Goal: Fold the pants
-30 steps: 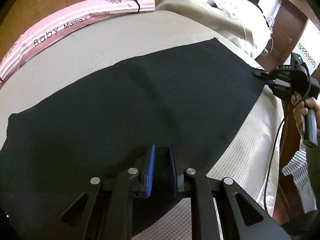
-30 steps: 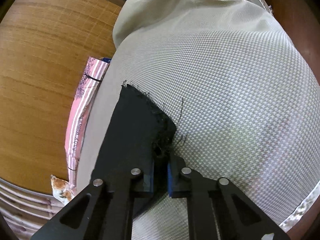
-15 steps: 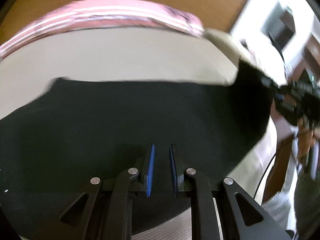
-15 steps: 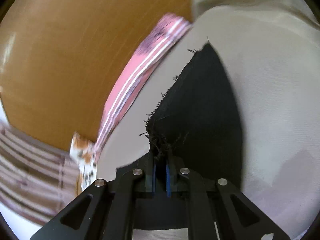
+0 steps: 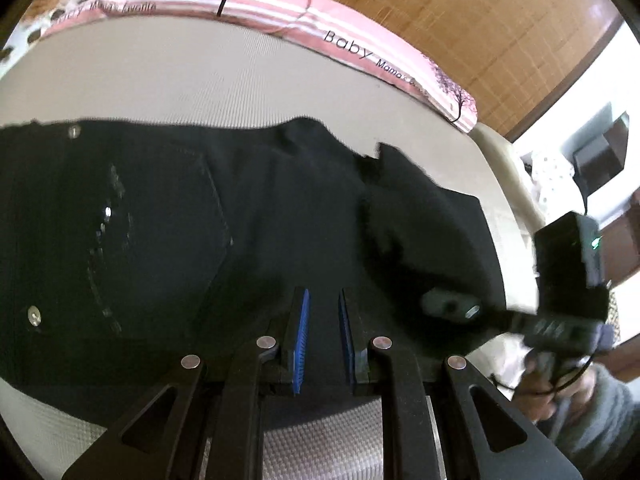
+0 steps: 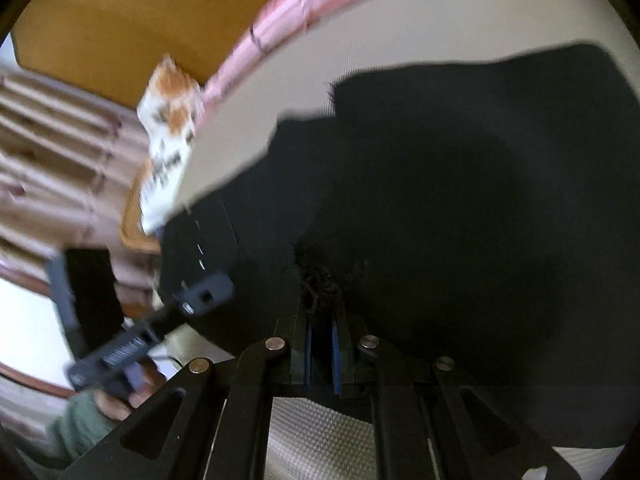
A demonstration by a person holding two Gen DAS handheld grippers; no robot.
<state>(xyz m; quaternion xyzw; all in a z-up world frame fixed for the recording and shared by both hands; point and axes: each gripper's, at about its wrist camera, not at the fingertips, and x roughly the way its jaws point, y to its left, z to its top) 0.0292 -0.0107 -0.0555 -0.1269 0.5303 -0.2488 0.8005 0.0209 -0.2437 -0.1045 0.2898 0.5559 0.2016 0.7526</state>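
Black pants (image 5: 160, 220) lie across the beige bed (image 5: 200, 80), with the pocket and rivets at the left in the left wrist view. My left gripper (image 5: 322, 296) is shut on a black edge of the pants near the bottom of that view. My right gripper (image 6: 320, 308) is shut on the frayed hem (image 6: 320, 280) of a leg. That leg (image 5: 420, 208) is lifted and doubled over the rest of the pants. Each gripper shows in the other's view: the right gripper (image 5: 450, 306) at the right, the left gripper (image 6: 206, 294) at the left, held by a hand (image 6: 116, 404).
A pink striped cushion (image 5: 280, 12) with lettering runs along the bed's far edge against a wooden panel (image 5: 480, 20). A patterned orange and white cloth (image 6: 168, 120) sits at the bed's corner. Bare bed cover lies beyond the pants.
Both grippers have swept sideways and rolled, carrying the leg ends across the bed. The flat leg is now doubled over, and the pocket end has come into the left wrist view.
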